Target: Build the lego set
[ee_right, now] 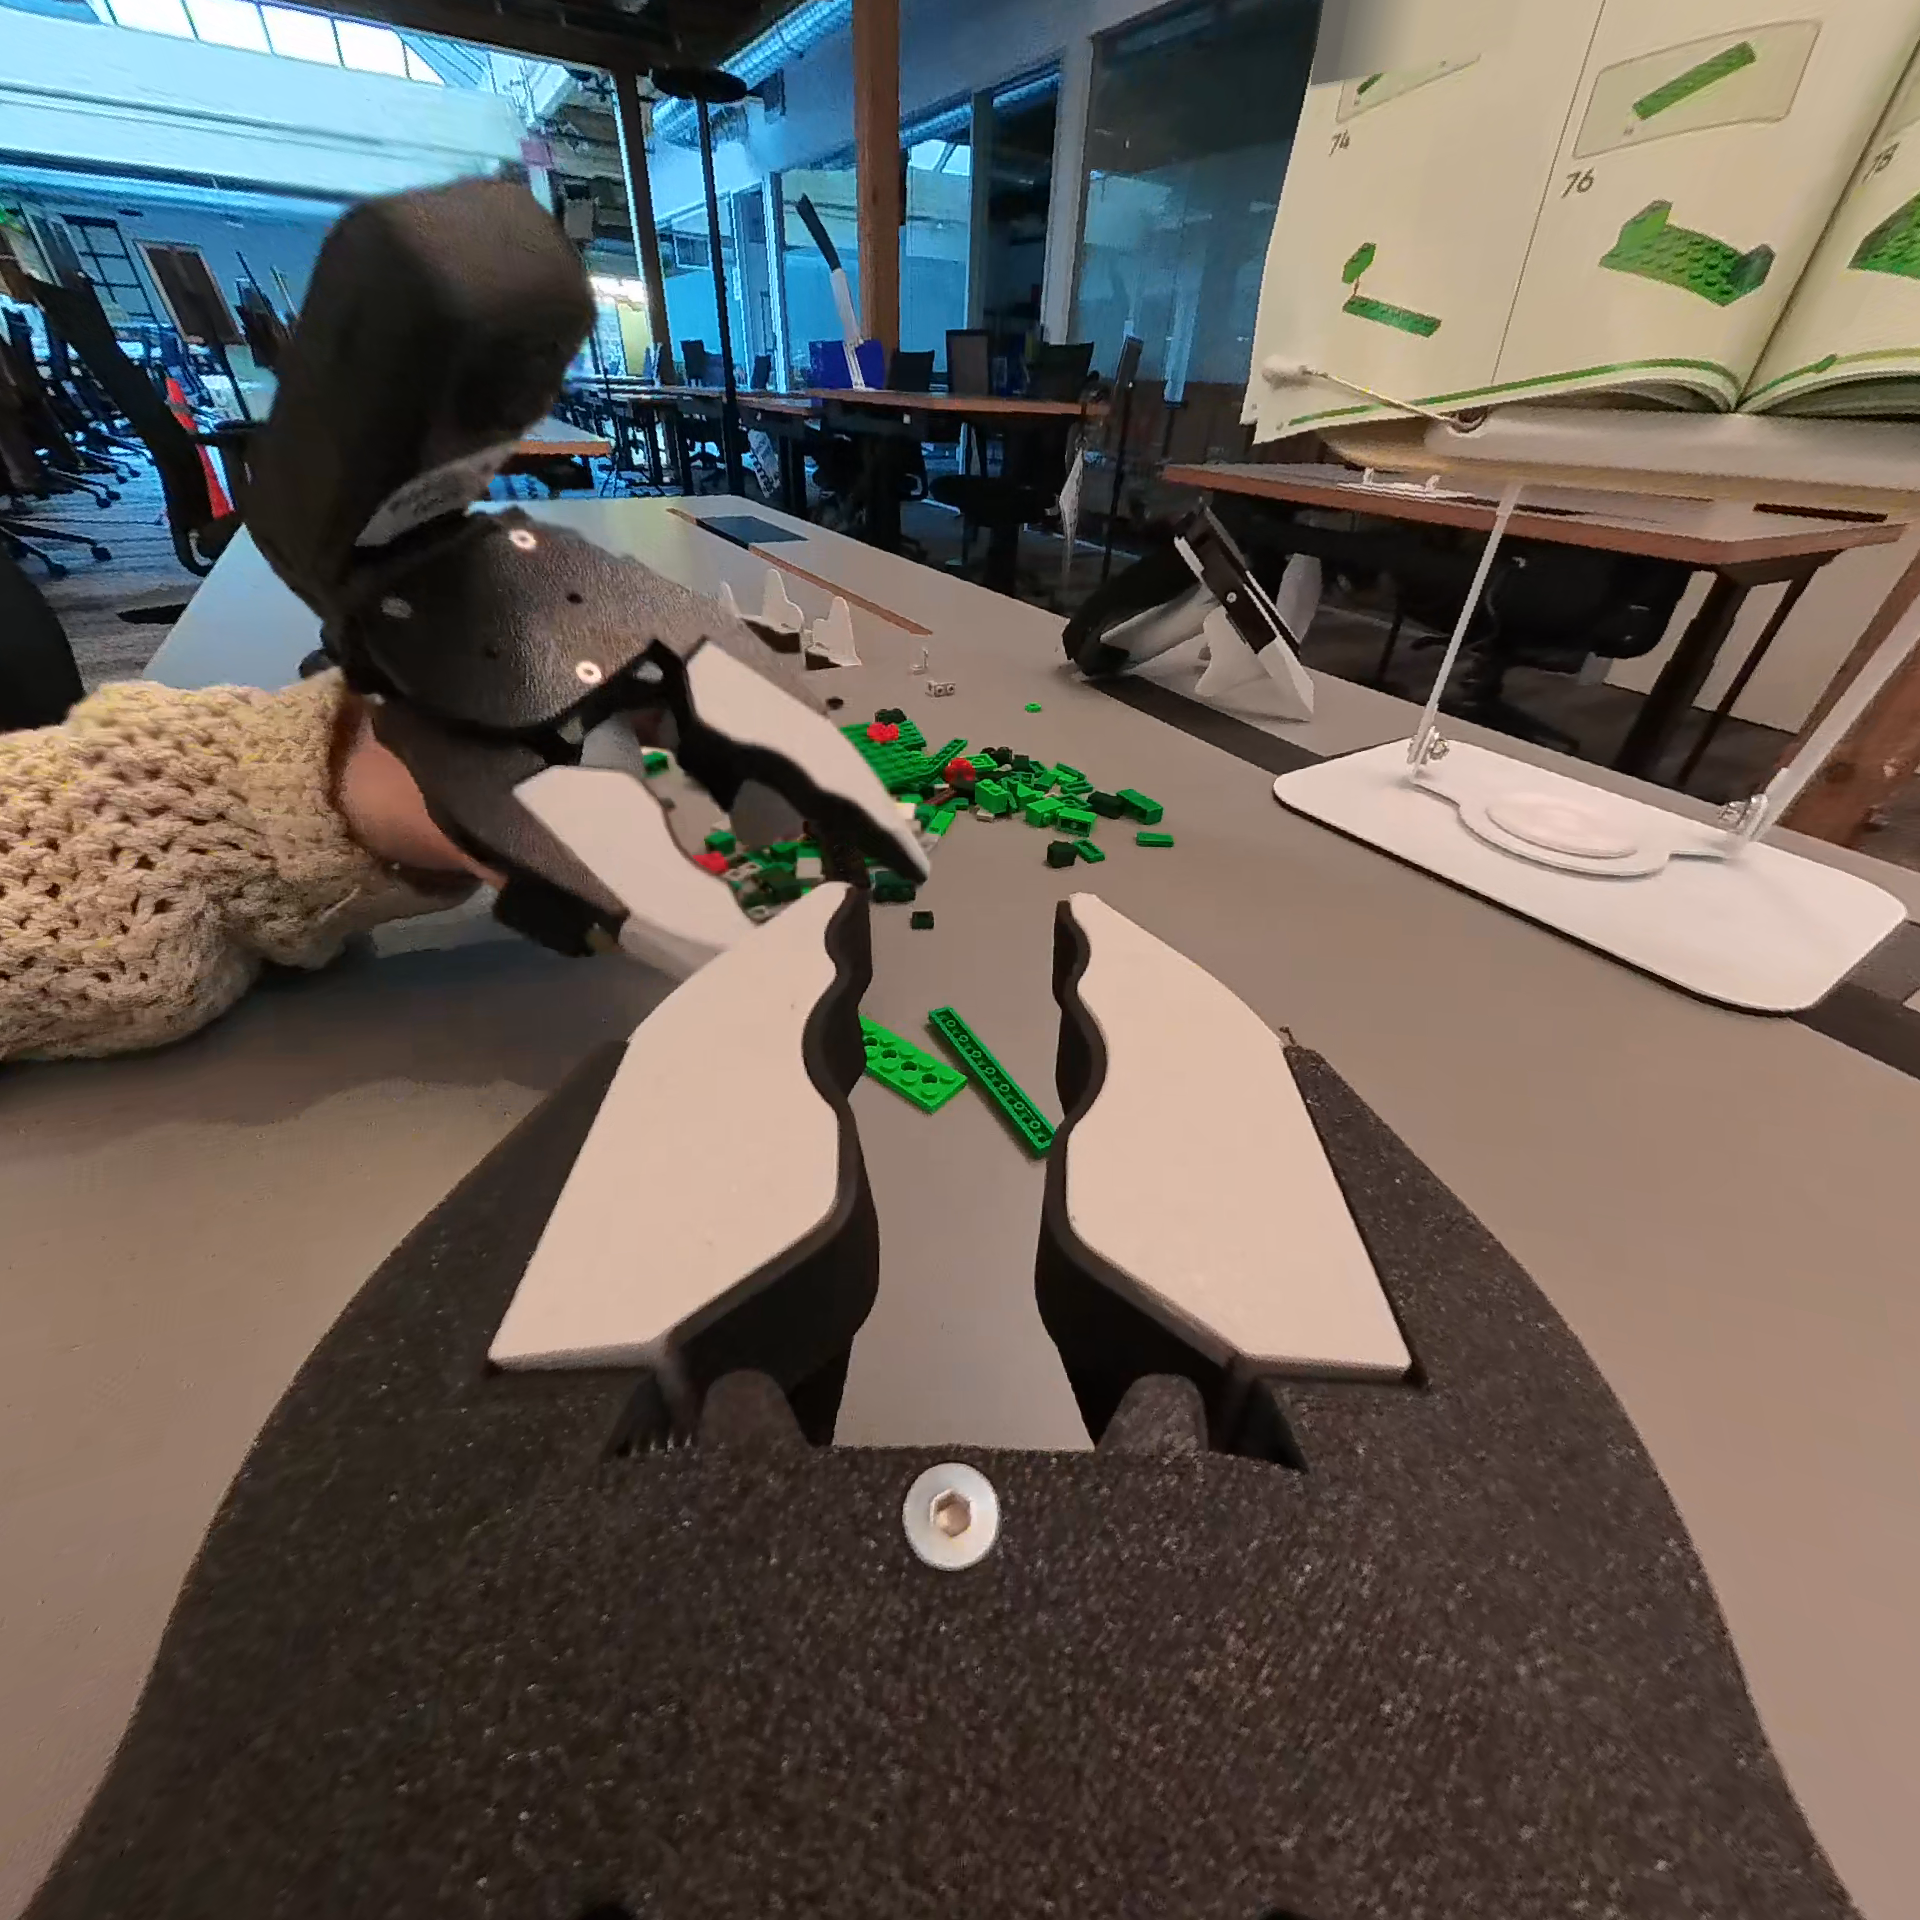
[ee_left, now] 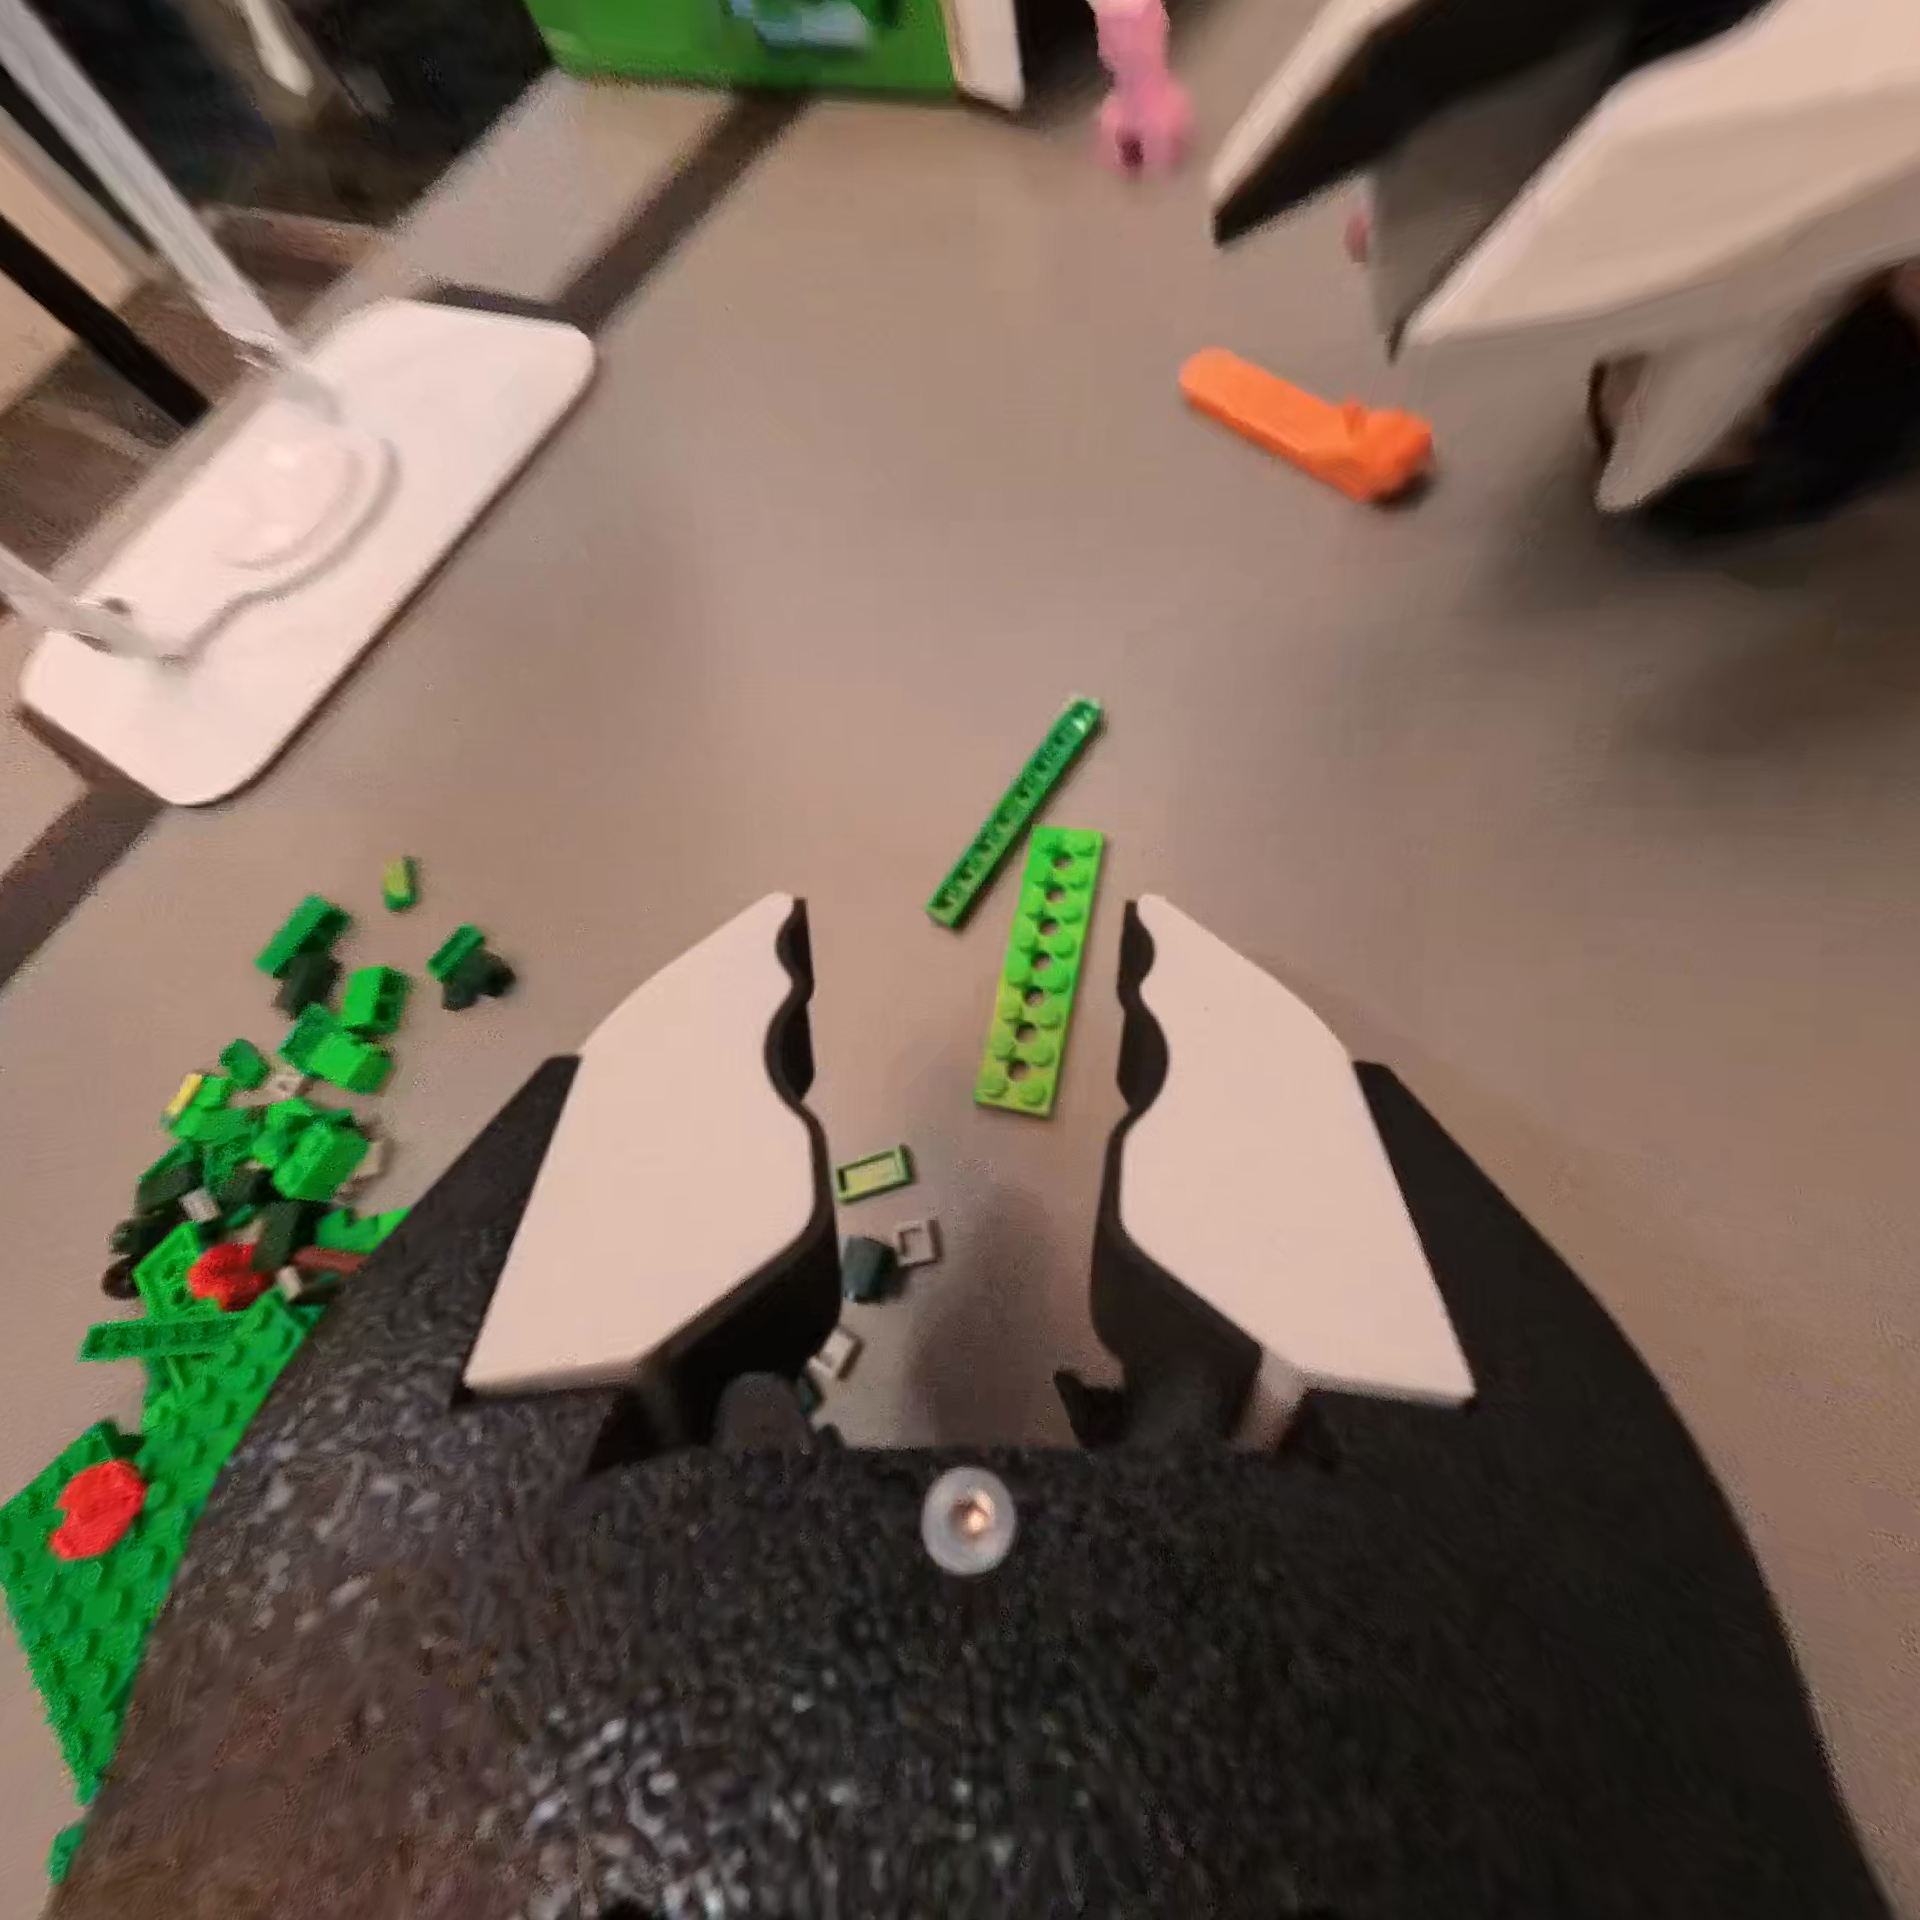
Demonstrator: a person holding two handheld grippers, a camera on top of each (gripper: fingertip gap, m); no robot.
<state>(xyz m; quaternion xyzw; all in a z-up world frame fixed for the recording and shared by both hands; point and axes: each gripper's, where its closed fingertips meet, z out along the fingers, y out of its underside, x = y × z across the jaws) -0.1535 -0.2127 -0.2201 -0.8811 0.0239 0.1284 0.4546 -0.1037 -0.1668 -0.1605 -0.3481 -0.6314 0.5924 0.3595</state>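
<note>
The left gripper [ee_left: 966, 914] hovers over the grey table [ee_left: 1351, 1039], jaws spread and empty. Just ahead lies a lime-green studded lego plate [ee_left: 1042, 971], beside a thin dark-green strip [ee_left: 1018, 816]. The right gripper [ee_right: 961, 904] (also gaping, empty) faces both. Farther left sits a heap of loose green bricks [ee_left: 281, 1101].

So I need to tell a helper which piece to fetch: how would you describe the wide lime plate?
On the grey table, right of the green brick pile, two long plates lie apart. Take the lime plate: two studs wide, unlike the darker narrow strip beside it.
</note>
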